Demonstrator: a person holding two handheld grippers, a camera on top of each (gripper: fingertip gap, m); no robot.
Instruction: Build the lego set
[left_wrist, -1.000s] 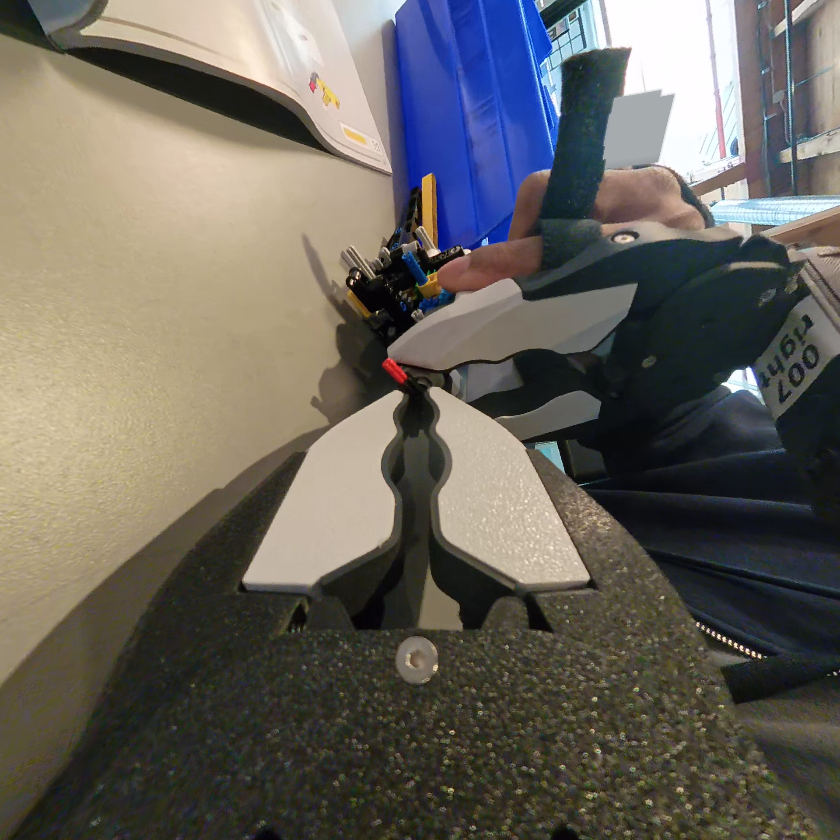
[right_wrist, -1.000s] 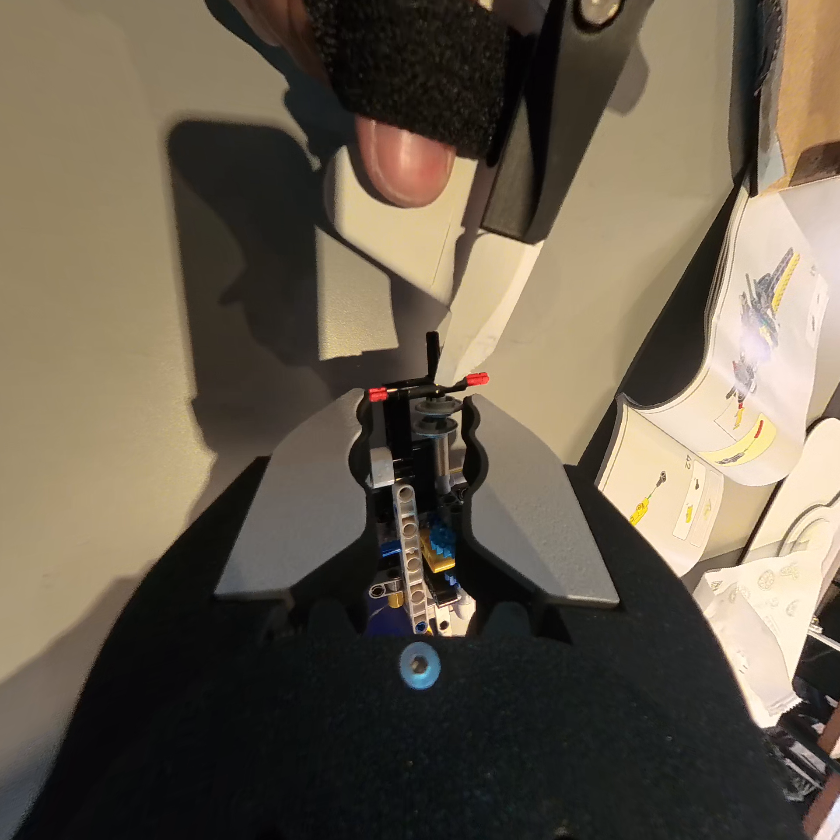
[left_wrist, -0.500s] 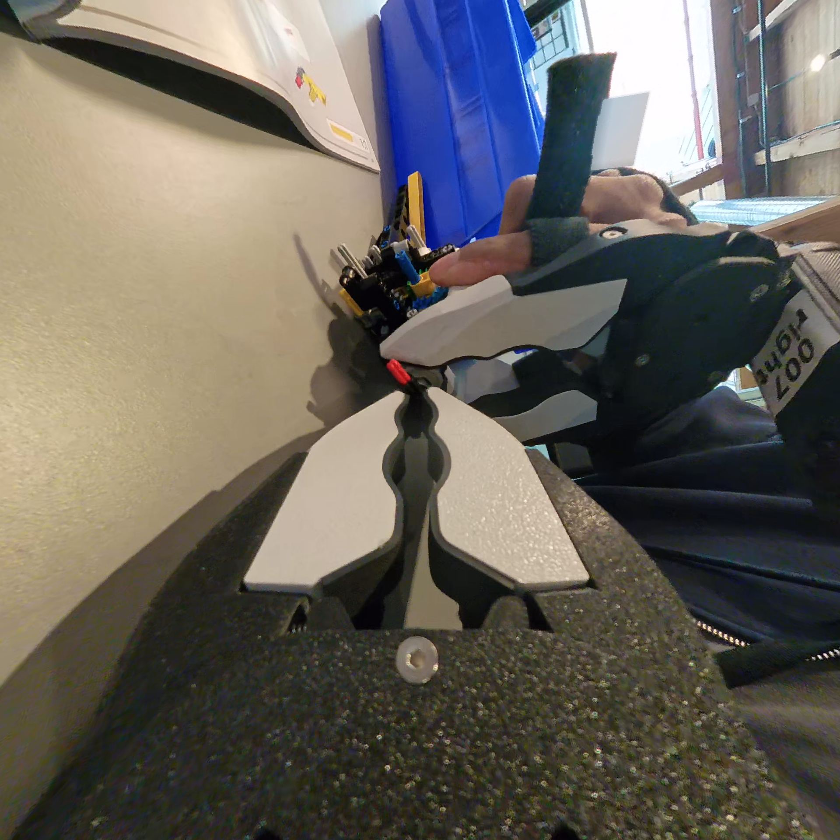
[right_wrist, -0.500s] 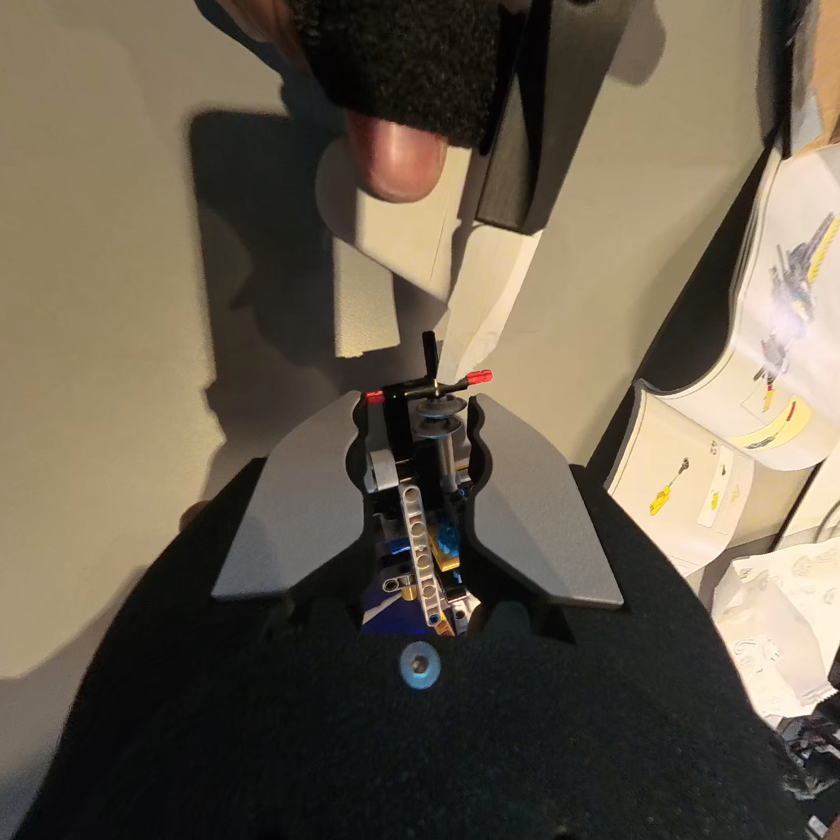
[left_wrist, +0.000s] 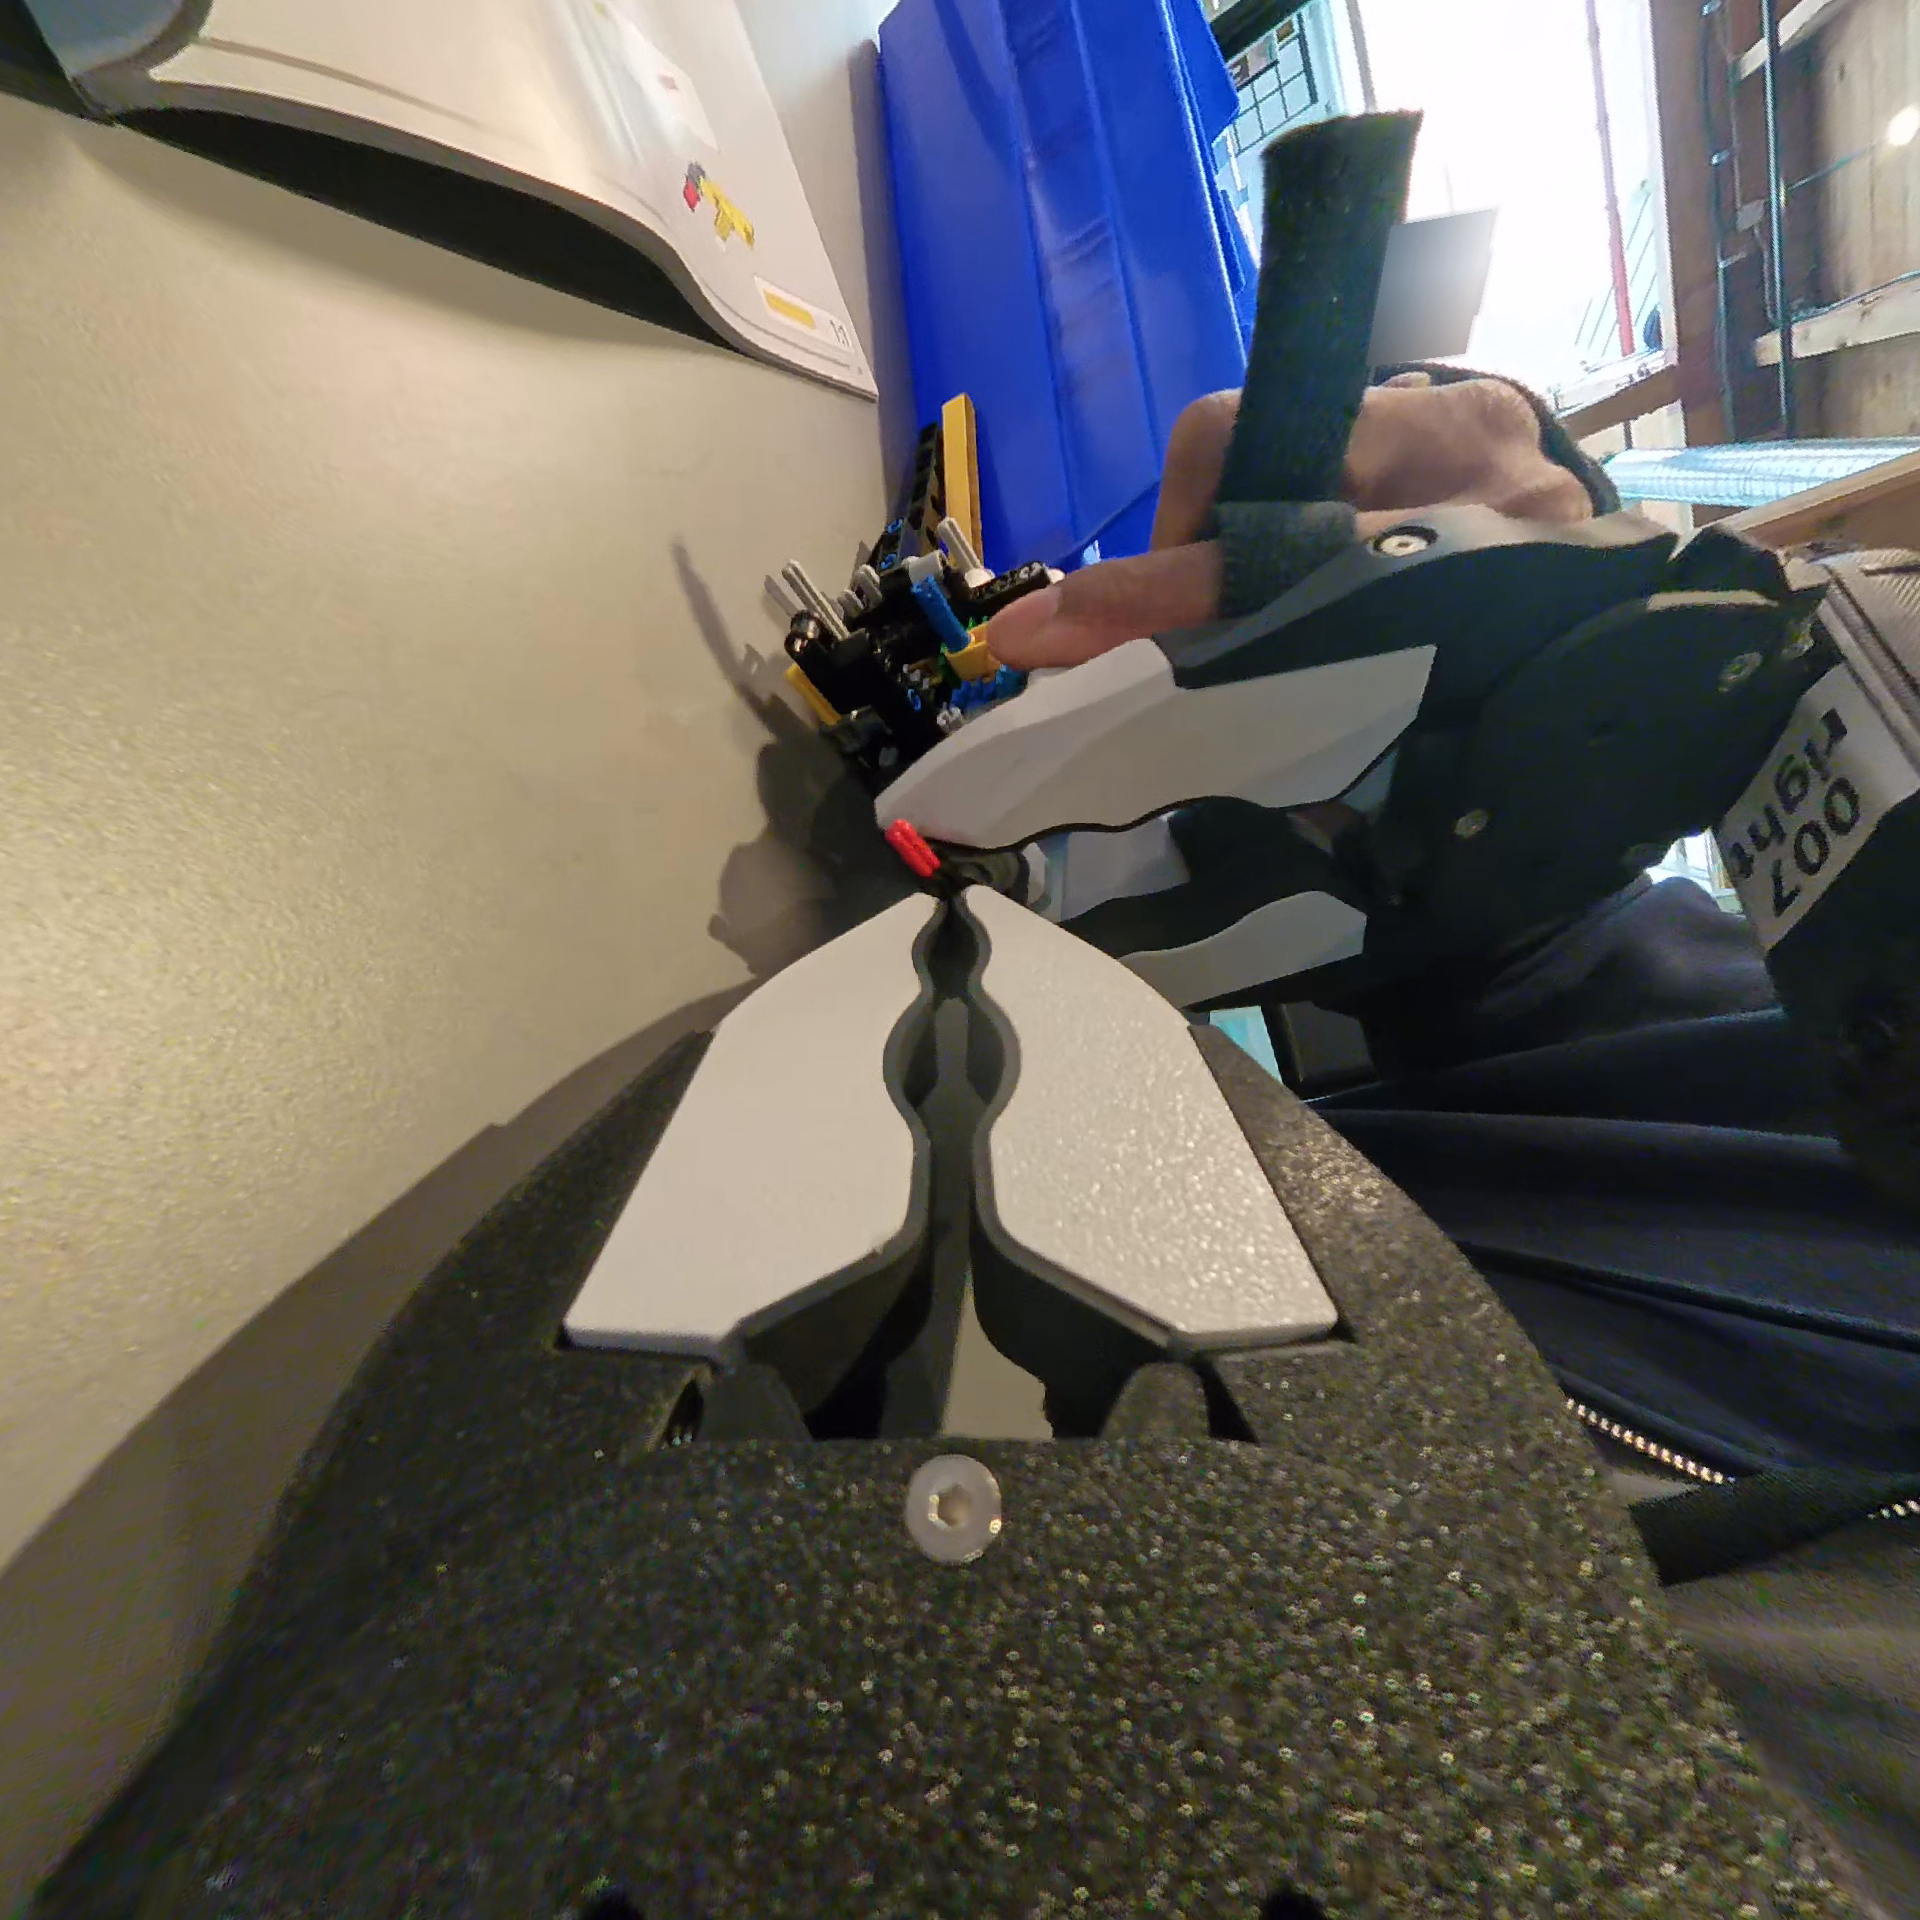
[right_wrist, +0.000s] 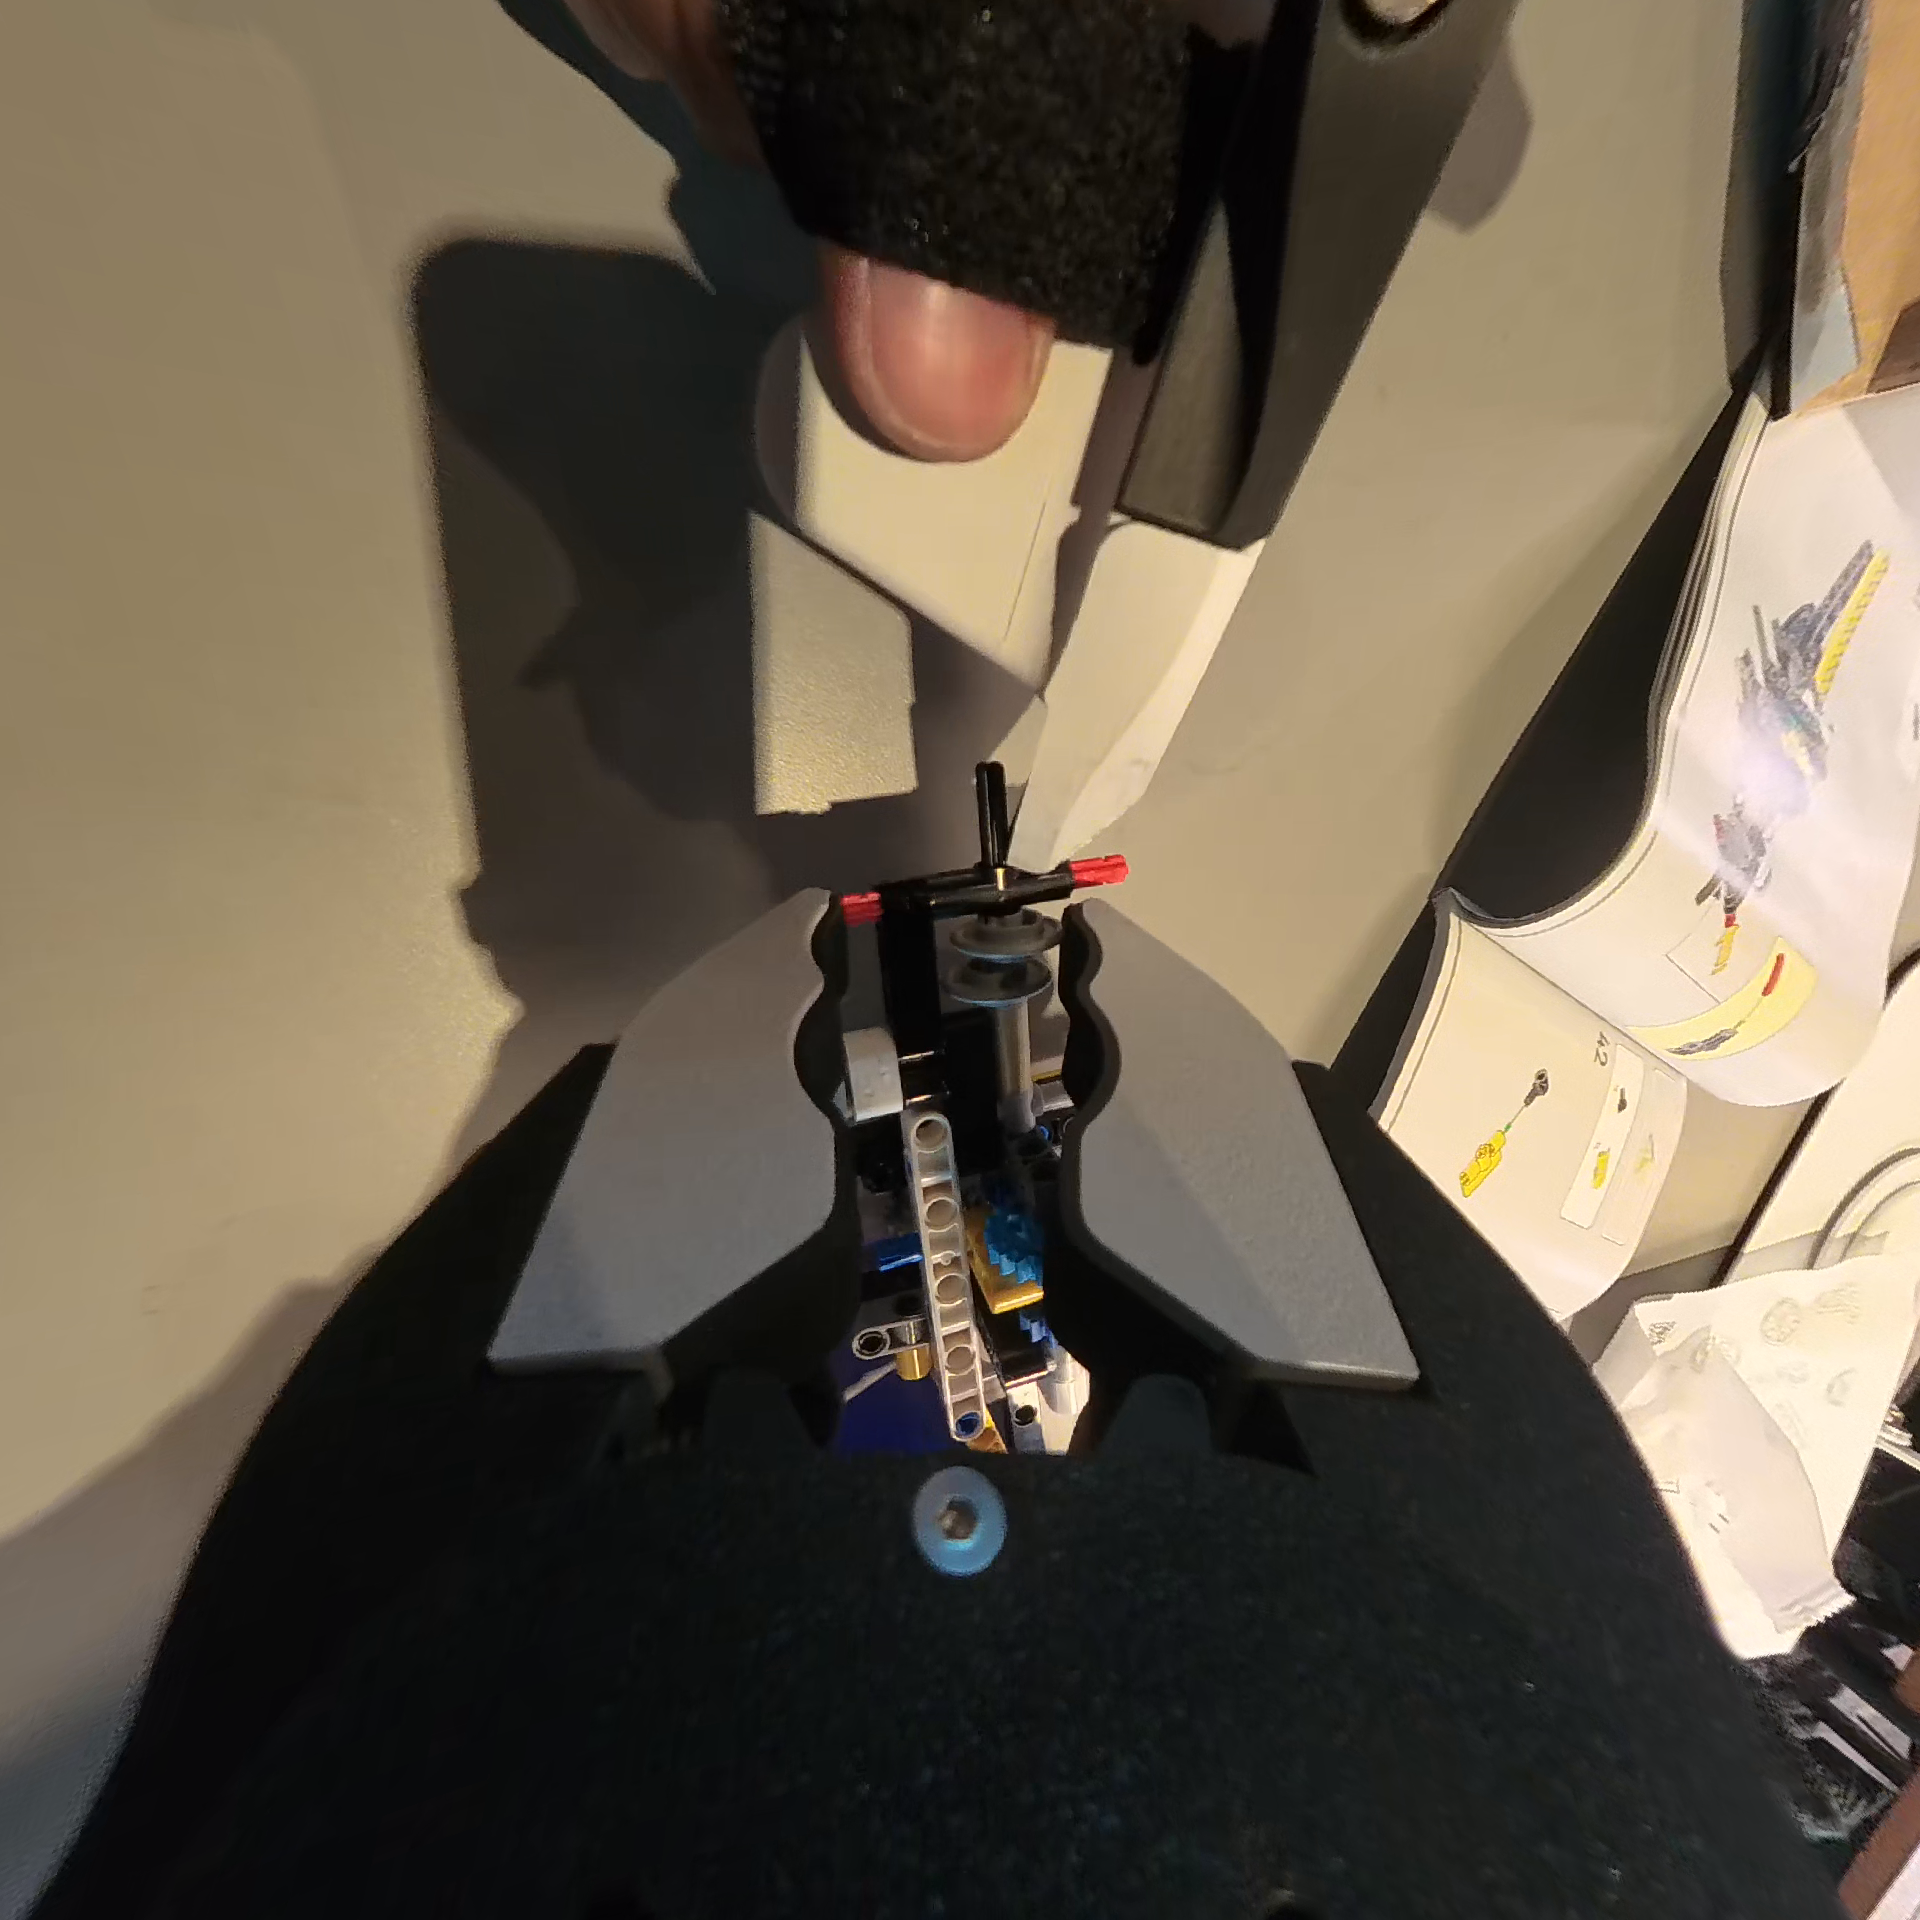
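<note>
Table (right_wrist: 260, 727), grey and bare on the left, fills most of both views; blue bin (left_wrist: 1049, 291) stands at the far end in the left wrist view, just beyond the lego model; open instruction booklets (right_wrist: 1621, 935) lie along the right edge in the right wrist view, and one booklet (left_wrist: 499, 114) shows at the far left in the left wrist view; crumpled white plastic bag (right_wrist: 1745, 1455) lies near the booklets at the lower right. Right gripper (right_wrist: 961, 914) has its jaws closed narrowly around the lego model (right_wrist: 956, 1164), which sits between the two grey fingers with its black, grey, blue and yellow parts showing in the gap; in the left wrist view the same model (left_wrist: 904, 644) sticks out past that gripper (left_wrist: 935, 810), close to the table. Left gripper (left_wrist: 951, 909) has its jaws nearly together at the tips, pinching a thin black rod (right_wrist: 989, 821); this rod stands crosswise on a black bar with red ends (right_wrist: 987, 888) at the far tip of the model; one red end (left_wrist: 914, 844) shows just beyond the left fingertips. A person's finger (right_wrist: 935, 364) under a black strap rests on the left gripper (right_wrist: 1023, 821).
</note>
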